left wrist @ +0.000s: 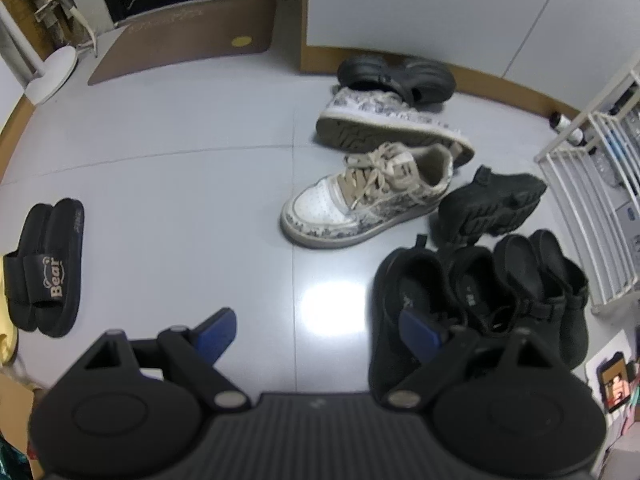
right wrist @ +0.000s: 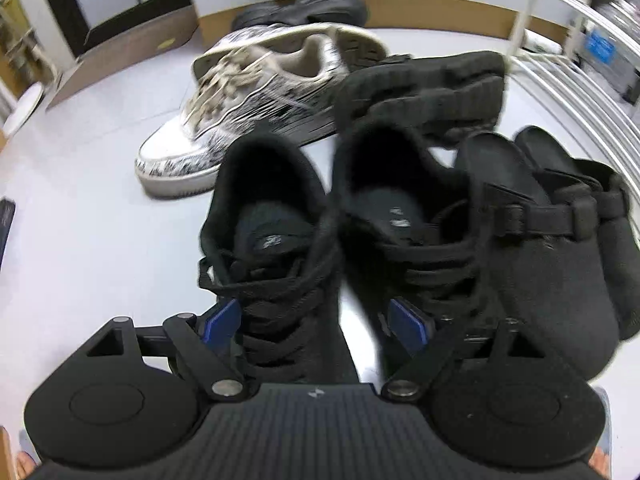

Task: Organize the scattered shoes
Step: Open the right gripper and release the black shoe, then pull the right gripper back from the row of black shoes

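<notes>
Pointing steeply down at the pale grey floor (left wrist: pixel 180 168), the left gripper (left wrist: pixel 316 334) is hovering with its blue-padded jaws spread wide and nothing between them, only bare tile showing in the gap. The right gripper (right wrist: pixel 318 326) is likewise tilting downward with its jaws parted; the left black lace-up sneaker's (right wrist: pixel 272 216) laced front is lying between the pads without either pad visibly pressing on it, so it is released rather than grasped. That sneaker is standing side by side with its mate (right wrist: pixel 404 216), the pair (left wrist: pixel 432 300) sitting near and to the right in the left wrist view. Just right of them a pair of black strapped clogs (right wrist: pixel 552 240) is resting against a white wire rack (left wrist: pixel 592 184). Farther off, a patterned white sneaker (left wrist: pixel 360 200) is standing upright, its twin (left wrist: pixel 384 124) tipped on its side behind it, with a black chunky shoe (left wrist: pixel 488 208) overturned to the right. Two more black shoes (left wrist: pixel 396 76) are lying by the far wall, and black "Bear" slides (left wrist: pixel 44 268) are sitting well apart at the left.
</notes>
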`<state>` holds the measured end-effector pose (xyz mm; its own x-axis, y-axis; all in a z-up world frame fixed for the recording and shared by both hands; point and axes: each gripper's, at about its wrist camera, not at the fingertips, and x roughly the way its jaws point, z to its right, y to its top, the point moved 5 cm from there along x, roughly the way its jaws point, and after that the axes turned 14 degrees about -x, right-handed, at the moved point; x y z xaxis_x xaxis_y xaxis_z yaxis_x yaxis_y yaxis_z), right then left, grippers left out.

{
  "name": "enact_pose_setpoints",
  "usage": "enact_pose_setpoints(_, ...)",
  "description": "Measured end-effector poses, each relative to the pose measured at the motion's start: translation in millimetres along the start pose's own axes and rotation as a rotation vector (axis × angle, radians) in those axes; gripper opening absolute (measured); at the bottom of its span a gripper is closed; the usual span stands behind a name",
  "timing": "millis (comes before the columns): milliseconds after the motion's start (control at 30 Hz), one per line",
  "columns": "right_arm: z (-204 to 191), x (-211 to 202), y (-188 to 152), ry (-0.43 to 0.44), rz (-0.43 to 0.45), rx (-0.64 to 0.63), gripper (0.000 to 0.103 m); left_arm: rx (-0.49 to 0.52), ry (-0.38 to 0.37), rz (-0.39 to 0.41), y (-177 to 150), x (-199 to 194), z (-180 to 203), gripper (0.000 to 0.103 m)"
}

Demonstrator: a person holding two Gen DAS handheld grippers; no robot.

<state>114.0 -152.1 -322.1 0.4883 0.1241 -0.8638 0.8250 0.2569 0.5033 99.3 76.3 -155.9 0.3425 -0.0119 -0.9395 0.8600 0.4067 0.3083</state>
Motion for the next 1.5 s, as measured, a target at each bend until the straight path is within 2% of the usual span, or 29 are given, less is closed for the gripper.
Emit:
enact_pose_setpoints(200, 3, -47, 10, -0.008, 0.038, -0.014, 0.085, 0.092, -0.083, 0.022, 5, -38, 8, 0.091)
enact_pose_setpoints(267, 4, -69, 15, 0.005, 0.063, -0.009, 0.085, 0.107, -0.106, 0.047, 7, -52, 10, 0.095)
enact_pose_setpoints(433, 0, -129, 28, 0.033, 0.106, -0.043, 0.085, 0.065, -0.143, 0.062, 13, -66, 8, 0.096)
enact_pose_setpoints(600, 6, -188, 40, 0.096, 0.091, -0.177, 0.086, 0.067, -0.095, 0.067, 10, -61, -6, 0.096)
enact_pose_setpoints(733, 19, -229, 54, 0.162, 0.086, -0.238, 0.088, 0.06, -0.093, 0.053, 4, -60, -12, 0.096)
enact_pose_setpoints(867, 37, -270, 68, 0.104, 0.082, -0.302, 0.091, 0.024, -0.115, 0.045, 3, -63, -16, 0.096)
enact_pose_setpoints(1000, 46, -297, 79, 0.063, 0.097, -0.291, 0.092, 0.063, -0.093, 0.087, 6, -70, -18, 0.097)
enact_pose_setpoints(1100, 46, -309, 84, 0.078, 0.11, -0.26, 0.092, 0.044, -0.084, 0.09, 7, -74, -25, 0.097)
enact_pose_setpoints(1200, 43, -310, 87, 0.116, 0.126, -0.251, 0.092, 0.017, -0.105, 0.098, 11, -79, -29, 0.097)
enact_pose_setpoints(1333, 38, -304, 89, 0.15, 0.162, -0.24, 0.092, -0.024, -0.123, 0.127, 16, -89, -33, 0.097)
enact_pose_setpoints(1500, 38, -287, 92, 0.159, 0.214, -0.255, 0.092, -0.051, -0.142, 0.119, 19, -83, -32, 0.095)
